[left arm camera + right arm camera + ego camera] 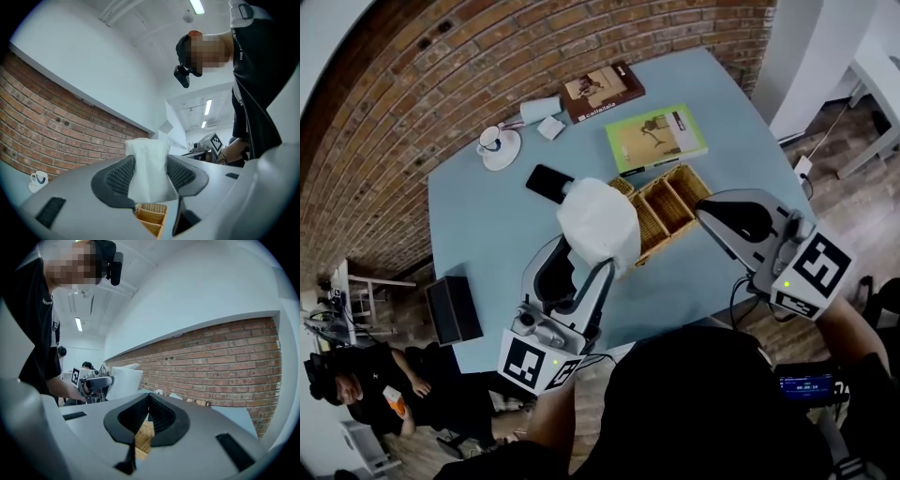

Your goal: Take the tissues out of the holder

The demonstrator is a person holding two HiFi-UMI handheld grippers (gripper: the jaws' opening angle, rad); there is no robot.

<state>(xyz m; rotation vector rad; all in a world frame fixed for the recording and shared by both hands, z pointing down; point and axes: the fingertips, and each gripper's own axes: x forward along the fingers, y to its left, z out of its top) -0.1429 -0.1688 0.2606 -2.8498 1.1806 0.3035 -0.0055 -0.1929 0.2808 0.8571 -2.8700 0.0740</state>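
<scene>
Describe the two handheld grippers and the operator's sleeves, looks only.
Left gripper and right gripper: light grey shells, black ribbed pads, each with a white cube bearing black square markers and a green light. Black cable by the right one. Black short-sleeved top.

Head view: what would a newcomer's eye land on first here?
The white tissue wad, clamped in the left gripper and held over the wicker holder at its left end, mid-table. Next, the right gripper, jaws together, at the holder's right end. Behind the blue table runs a brick wall.
</scene>
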